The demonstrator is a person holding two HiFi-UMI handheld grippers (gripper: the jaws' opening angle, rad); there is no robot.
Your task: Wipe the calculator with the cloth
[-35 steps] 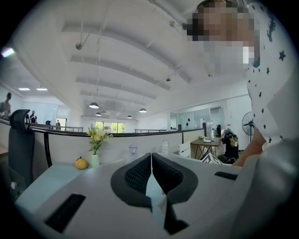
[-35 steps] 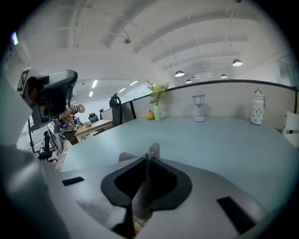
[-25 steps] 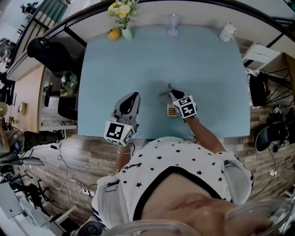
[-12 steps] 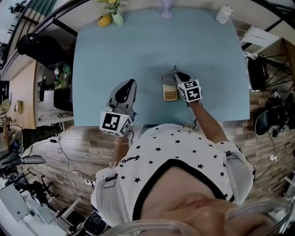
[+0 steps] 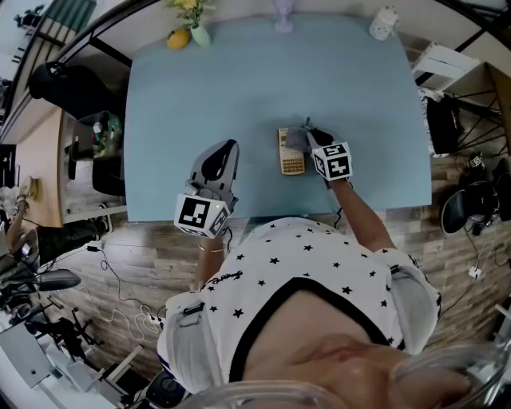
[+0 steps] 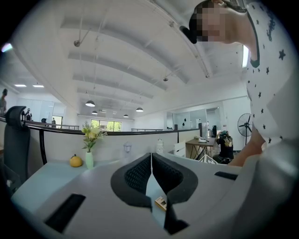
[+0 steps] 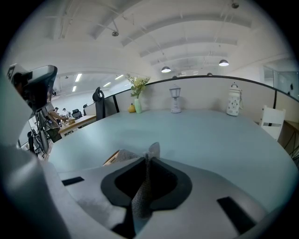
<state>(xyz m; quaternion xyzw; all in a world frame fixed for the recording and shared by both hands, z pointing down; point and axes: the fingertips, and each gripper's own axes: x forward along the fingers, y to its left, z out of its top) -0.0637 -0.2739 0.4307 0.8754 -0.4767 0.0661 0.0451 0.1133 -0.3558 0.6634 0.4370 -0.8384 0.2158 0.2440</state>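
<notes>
Right gripper (image 5: 308, 136) is clamped on the grey cloth (image 5: 297, 140), and its own view shows the fabric pinched tight between closed jaws. The cloth lies over the far end of the calculator (image 5: 291, 158), which sits mid-table on the pale blue table (image 5: 359, 96), keys showing nearer the person. Left gripper (image 5: 226, 153) hovers near the front edge, jaws together on nothing, well left of the calculator. Along the far edge, well apart from the calculator, stand a flower vase (image 5: 196, 25), a yellow fruit (image 5: 179, 36), a clear goblet (image 5: 283, 16) and a white jar (image 5: 383, 22).
</notes>
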